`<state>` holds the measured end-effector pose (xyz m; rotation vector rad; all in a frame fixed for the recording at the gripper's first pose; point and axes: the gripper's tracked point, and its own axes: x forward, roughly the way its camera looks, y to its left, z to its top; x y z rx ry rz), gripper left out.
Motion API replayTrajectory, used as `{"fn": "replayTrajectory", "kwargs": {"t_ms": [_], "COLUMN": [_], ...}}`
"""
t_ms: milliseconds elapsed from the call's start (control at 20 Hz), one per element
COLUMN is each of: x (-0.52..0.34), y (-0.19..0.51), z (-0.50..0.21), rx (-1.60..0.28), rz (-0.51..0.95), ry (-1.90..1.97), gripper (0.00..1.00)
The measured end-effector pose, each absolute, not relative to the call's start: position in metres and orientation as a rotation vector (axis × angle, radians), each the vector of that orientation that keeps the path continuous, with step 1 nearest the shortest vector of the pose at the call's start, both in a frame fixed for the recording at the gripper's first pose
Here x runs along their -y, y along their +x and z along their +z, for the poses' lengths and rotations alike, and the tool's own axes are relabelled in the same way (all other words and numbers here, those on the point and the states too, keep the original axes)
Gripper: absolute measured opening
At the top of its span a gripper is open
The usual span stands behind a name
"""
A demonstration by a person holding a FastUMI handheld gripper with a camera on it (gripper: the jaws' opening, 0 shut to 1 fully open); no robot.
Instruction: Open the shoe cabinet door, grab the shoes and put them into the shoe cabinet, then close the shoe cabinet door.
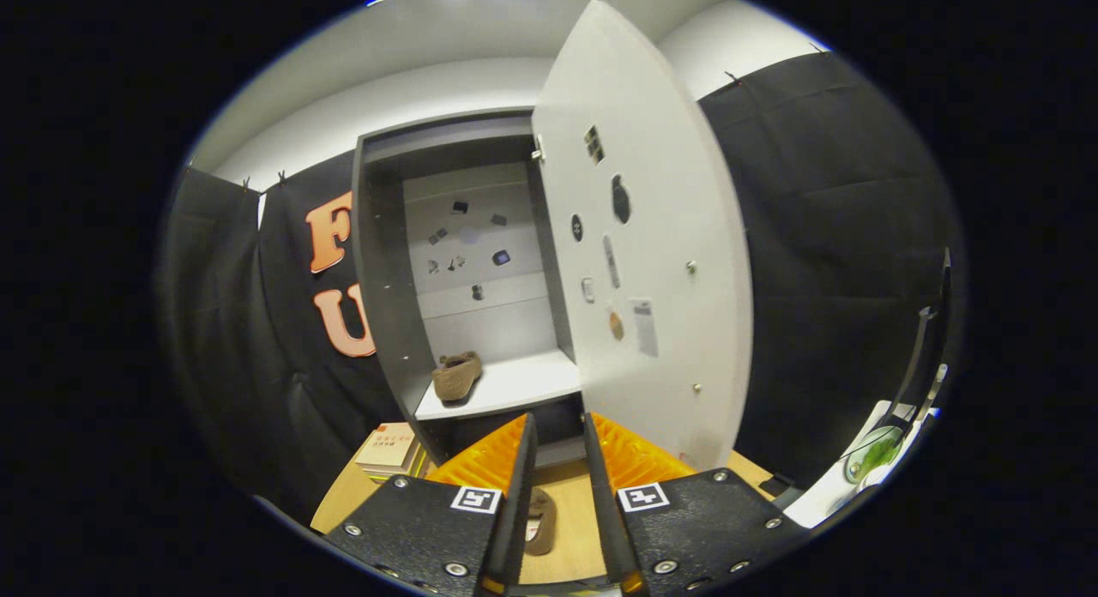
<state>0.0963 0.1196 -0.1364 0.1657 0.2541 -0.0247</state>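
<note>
One brown shoe (455, 376) sits on the white shelf (515, 389) inside the shoe cabinet (390, 271), near its left wall, long axis running back and slightly right — which end is the toe I cannot tell. A second shoe (540, 521) lies on the wooden table (576, 528) between the fingers of the gripper (559, 460), lengthwise along them. The fingers stand narrowly apart, holding nothing. The cabinet door (643, 237) hangs open to the right.

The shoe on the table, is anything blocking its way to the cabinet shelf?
Nothing visible does. The shoe on the table lies between the hand-held gripper fingers, which are open around it. The cabinet door is swung open to the side, and the shelf has bare room beside the other shoe.
</note>
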Motion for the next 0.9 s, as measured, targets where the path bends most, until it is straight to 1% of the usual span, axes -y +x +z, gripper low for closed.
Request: {"fn": "replayTrajectory", "kwargs": {"t_ms": [100,200,600,900], "x": [-0.148,-0.173,-0.237,-0.258], "y": [0.100,0.101,0.119,0.138], "z": [-0.156,-0.173,-0.254,-0.320], "rx": [-0.294,-0.326,-0.457,-0.552], "rz": [0.018,0.058,0.160,0.188], "ry": [0.151,0.146,0.126,0.137], "gripper": [0.42,0.43,0.44,0.44]}}
